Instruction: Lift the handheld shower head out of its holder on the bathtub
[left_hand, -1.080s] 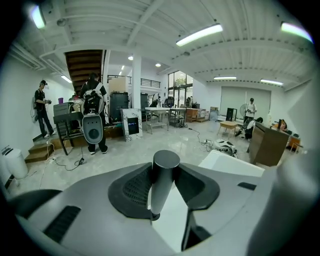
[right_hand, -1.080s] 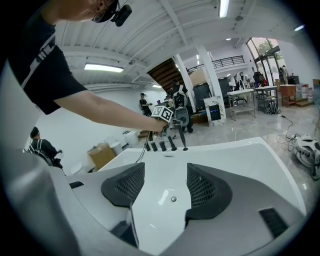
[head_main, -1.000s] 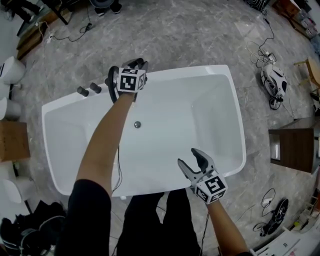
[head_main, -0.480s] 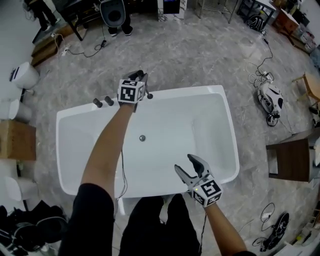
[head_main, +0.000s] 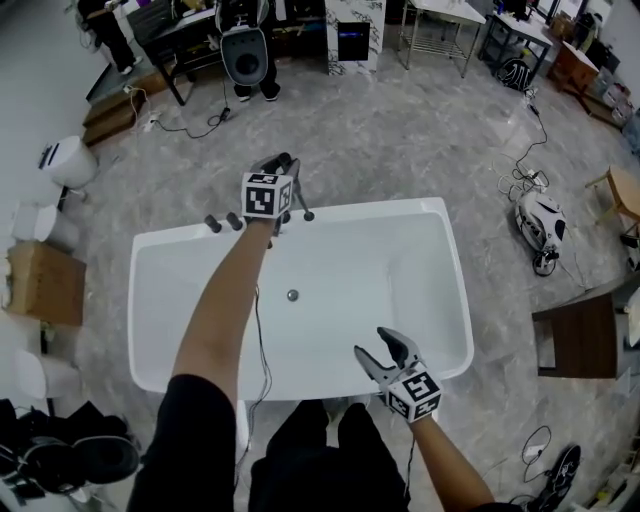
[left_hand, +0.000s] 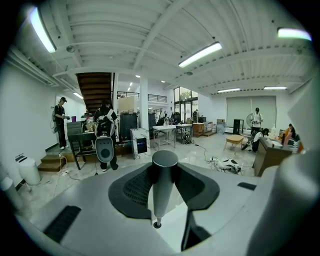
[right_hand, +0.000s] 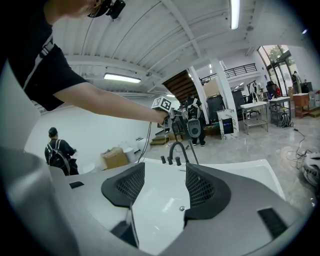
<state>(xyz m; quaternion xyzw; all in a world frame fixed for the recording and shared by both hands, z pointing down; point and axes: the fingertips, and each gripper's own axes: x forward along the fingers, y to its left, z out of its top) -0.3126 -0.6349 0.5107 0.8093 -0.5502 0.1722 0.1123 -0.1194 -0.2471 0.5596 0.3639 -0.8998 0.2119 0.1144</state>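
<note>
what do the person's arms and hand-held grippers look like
Both the left hand-held gripper and the right hand-held gripper are grey, with two curved jaws faced in black textured pads. Each carries a white cube printed with black square markers. A thin dark cable trails along the left forearm. The person wears a black short sleeve; the forearms are bare.

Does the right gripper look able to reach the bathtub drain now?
Probably yes: the right gripper is open and empty, and nothing lies in the bathtub between it and the drain.
</note>
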